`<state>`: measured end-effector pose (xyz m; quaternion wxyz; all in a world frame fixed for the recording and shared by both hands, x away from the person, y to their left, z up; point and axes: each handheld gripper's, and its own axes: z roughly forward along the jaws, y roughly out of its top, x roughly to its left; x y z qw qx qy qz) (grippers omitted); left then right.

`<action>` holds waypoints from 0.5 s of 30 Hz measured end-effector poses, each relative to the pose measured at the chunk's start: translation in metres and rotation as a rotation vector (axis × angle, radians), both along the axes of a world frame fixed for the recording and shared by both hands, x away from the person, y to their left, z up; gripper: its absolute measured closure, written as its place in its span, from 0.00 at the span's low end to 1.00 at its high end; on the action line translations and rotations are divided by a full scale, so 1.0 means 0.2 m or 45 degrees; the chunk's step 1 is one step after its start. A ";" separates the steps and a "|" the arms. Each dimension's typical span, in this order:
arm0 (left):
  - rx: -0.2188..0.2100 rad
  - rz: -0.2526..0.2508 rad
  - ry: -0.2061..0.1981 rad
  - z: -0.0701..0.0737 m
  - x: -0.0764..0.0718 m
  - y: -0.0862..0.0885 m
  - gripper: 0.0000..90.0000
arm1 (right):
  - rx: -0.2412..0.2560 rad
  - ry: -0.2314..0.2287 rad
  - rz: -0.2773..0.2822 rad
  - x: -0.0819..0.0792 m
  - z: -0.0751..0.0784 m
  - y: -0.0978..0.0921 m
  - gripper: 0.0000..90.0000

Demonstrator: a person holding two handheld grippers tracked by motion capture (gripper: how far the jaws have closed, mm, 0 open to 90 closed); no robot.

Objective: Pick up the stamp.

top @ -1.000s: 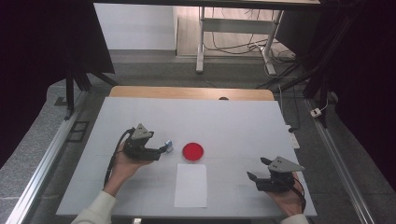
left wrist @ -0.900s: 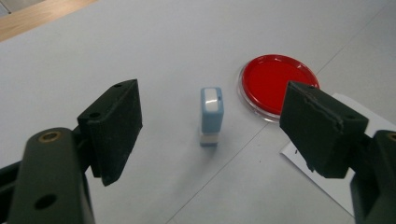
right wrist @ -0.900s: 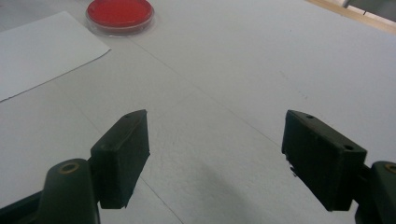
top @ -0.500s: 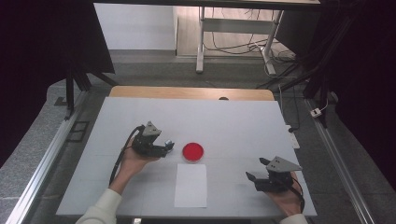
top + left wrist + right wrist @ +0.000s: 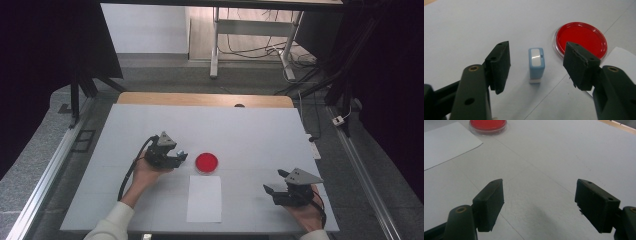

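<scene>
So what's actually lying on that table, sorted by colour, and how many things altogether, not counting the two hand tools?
Red: 1, the round red dish
Blue: 1, the small blue block between the open jaws of the left gripper
White: 1, the sheet of paper
Total: 3

Lab: white table (image 5: 150, 125), dark curtains (image 5: 45, 60), floor cables (image 5: 250, 47)

In the high view, the round dish (image 5: 206, 162) sits mid-frame on the table (image 5: 250, 125), the paper sheet (image 5: 204, 198) just below it, the small block (image 5: 536, 65) at its left.
</scene>
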<state>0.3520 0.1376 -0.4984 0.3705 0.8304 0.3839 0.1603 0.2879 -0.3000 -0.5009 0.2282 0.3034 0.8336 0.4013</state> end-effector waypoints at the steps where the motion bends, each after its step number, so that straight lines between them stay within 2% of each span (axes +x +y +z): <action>1: 0.004 0.000 -0.001 -0.01 0.00 0.00 0.44 | -0.001 0.002 0.000 0.00 0.00 0.00 0.25; 6: 0.021 -0.009 -0.007 -0.04 0.01 -0.02 0.51 | -0.005 -0.001 0.000 0.00 -0.01 0.00 0.25; 15: 0.024 -0.008 -0.006 -0.06 0.01 -0.01 0.61 | -0.019 0.003 0.001 0.00 -0.01 0.00 0.25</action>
